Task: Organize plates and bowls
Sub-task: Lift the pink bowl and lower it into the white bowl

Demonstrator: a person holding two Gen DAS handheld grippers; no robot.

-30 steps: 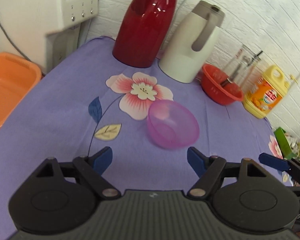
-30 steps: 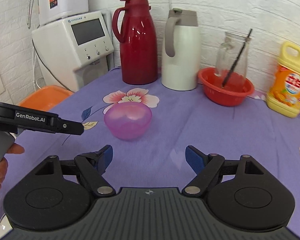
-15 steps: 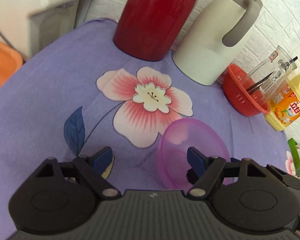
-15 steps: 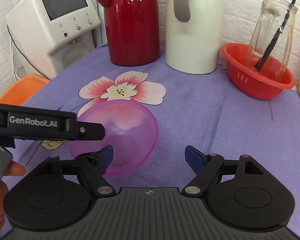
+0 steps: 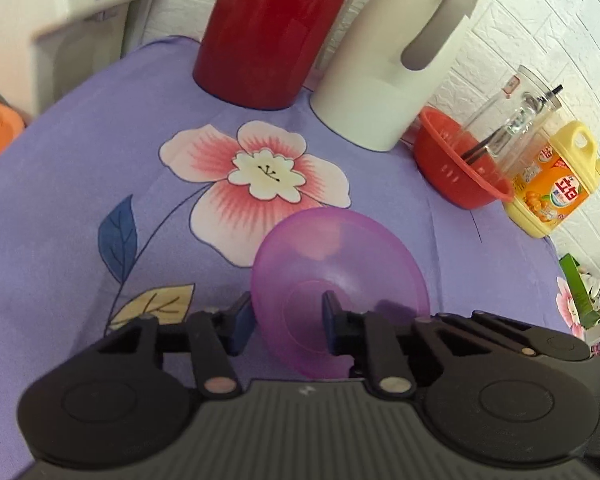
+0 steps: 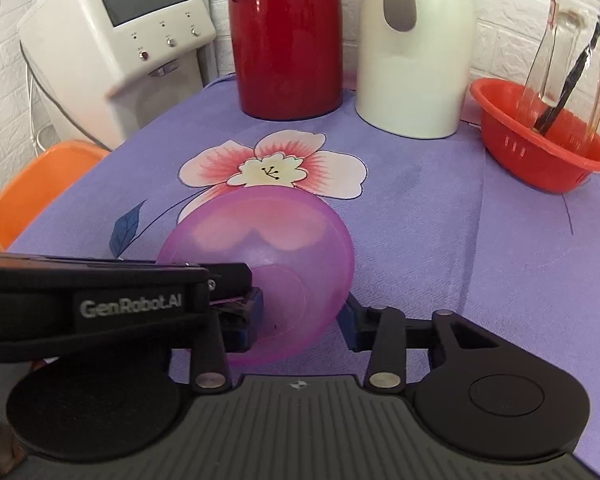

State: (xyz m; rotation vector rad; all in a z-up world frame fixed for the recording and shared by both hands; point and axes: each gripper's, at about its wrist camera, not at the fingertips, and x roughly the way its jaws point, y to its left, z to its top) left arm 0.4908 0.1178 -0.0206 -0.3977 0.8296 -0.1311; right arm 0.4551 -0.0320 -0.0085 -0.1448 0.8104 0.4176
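A translucent pink bowl [image 5: 340, 256] sits tipped on the purple flowered cloth [image 5: 80, 184]. My left gripper [image 5: 287, 326] has its jaws closing onto the bowl's left wall, one blue pad outside and one inside, both pressing on it. In the right wrist view the same bowl [image 6: 268, 232] lies between the jaws of my right gripper [image 6: 300, 320], which are closing across its near part. The right pad touches the outer wall. The left gripper [image 6: 240, 292] reaches in from the left onto the rim. A person's hand shows at the bottom left edge.
At the back stand a red thermos [image 5: 268, 32] and a white jug [image 5: 384, 72]. To the right are a red basket [image 5: 460, 176] holding a glass jar and a yellow detergent bottle [image 5: 552, 184]. A white appliance [image 6: 116, 28] and an orange tub [image 6: 40, 184] are at the left.
Both grippers came forward and down to the pink bowl. Their jaws went from wide open to closed on it, and the bowl now sits tipped.
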